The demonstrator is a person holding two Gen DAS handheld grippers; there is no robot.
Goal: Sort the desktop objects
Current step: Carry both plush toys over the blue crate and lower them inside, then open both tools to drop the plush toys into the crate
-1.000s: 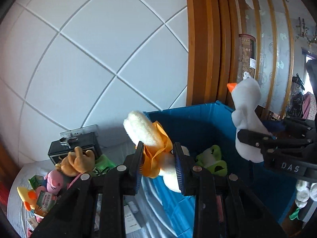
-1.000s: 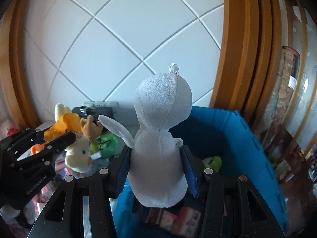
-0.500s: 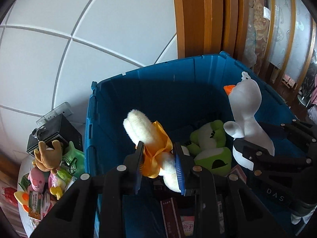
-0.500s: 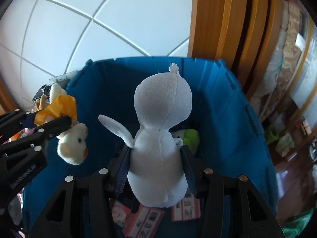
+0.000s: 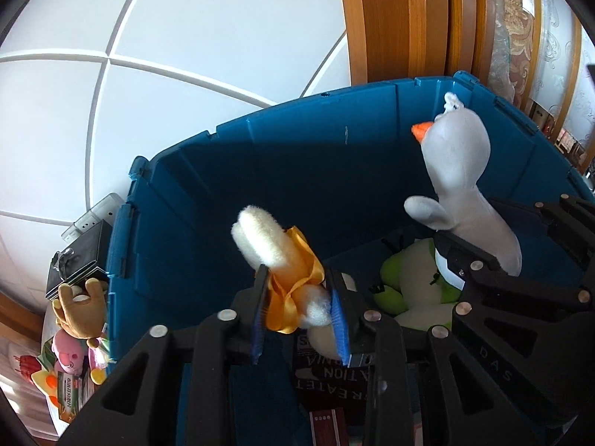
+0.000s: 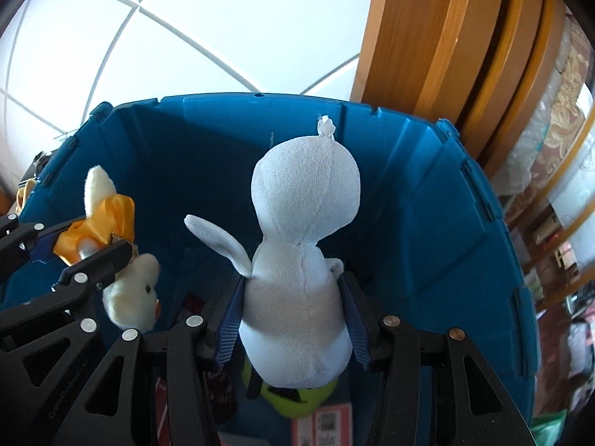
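Blue bin (image 5: 260,186) below me: left gripper (image 5: 299,321) clamped on the cream bunny (image 5: 275,256), jaws just easing; right gripper (image 6: 293,319) clamped on the grey bird (image 6: 301,260). Next, let both drop inside.

Blue bin (image 5: 193,200) — green-and-white plush (image 5: 412,282) and printed boxes (image 5: 331,375) on its floor

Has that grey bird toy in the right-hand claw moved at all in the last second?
Yes. The grey bird toy, clamped in the right gripper, has come down from in front of the white wall into the mouth of the blue bin.
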